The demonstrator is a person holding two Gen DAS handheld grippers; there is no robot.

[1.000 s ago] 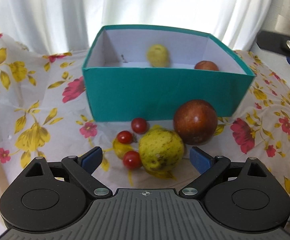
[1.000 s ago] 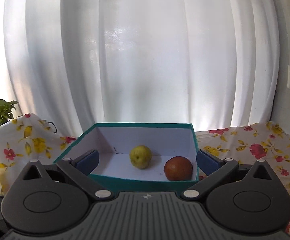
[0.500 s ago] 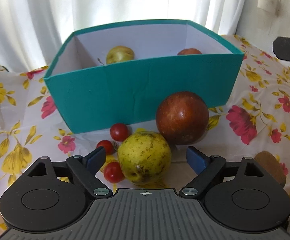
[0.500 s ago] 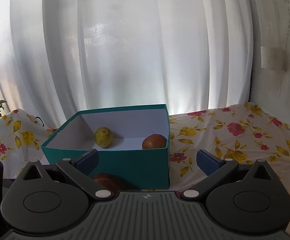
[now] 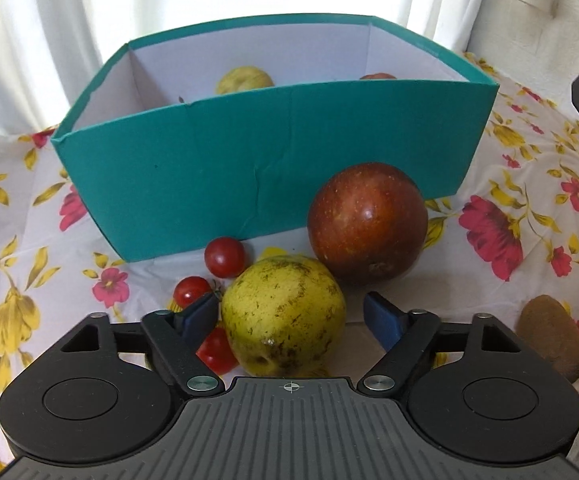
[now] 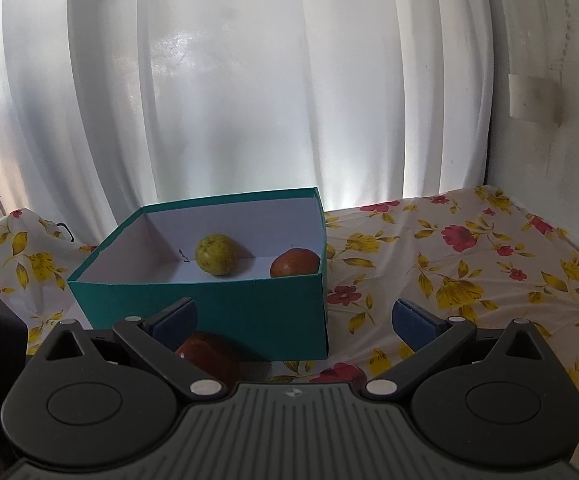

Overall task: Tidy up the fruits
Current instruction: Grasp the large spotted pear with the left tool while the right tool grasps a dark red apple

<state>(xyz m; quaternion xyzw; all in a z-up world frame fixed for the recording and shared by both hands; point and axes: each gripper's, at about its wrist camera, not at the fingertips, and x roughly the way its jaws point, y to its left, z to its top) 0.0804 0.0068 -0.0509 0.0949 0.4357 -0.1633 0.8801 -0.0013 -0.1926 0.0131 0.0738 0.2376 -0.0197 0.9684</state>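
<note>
I am looking down the left gripper [image 5: 289,314] at a speckled yellow-green pear [image 5: 283,316] sitting low in the centre of the frame, between the two blue pads. The jaws have just been closing around it; the left pad [image 5: 199,314] is lying just beside its skin, while a gap is showing between the fruit and the right pad [image 5: 381,320], so I am not gripping it yet. Just above and right of the pear, a dark red apple [image 5: 367,222] is resting on the flowered cloth [image 5: 529,184], against the front wall of the teal box [image 5: 249,168]. Three cherry tomatoes are sitting left of the pear: one [image 5: 224,257] by the box's bottom edge, one [image 5: 191,290] peeking over the left pad, one [image 5: 215,350] below that pad. A brown kiwi [image 5: 551,334] is lying at the lower right edge.

Through the right gripper [image 6: 293,322] I am seeing the box from farther back, left of centre. Inside it, a second pear [image 6: 216,254] is lying near the middle and a reddish-orange fruit [image 6: 294,263] is sitting in the right-hand corner. This gripper's jaws are standing wide with nothing between the pads. The apple's top is showing at the bottom, behind its left finger. White curtains [image 6: 249,80] are filling the upper part of the frame.
</note>
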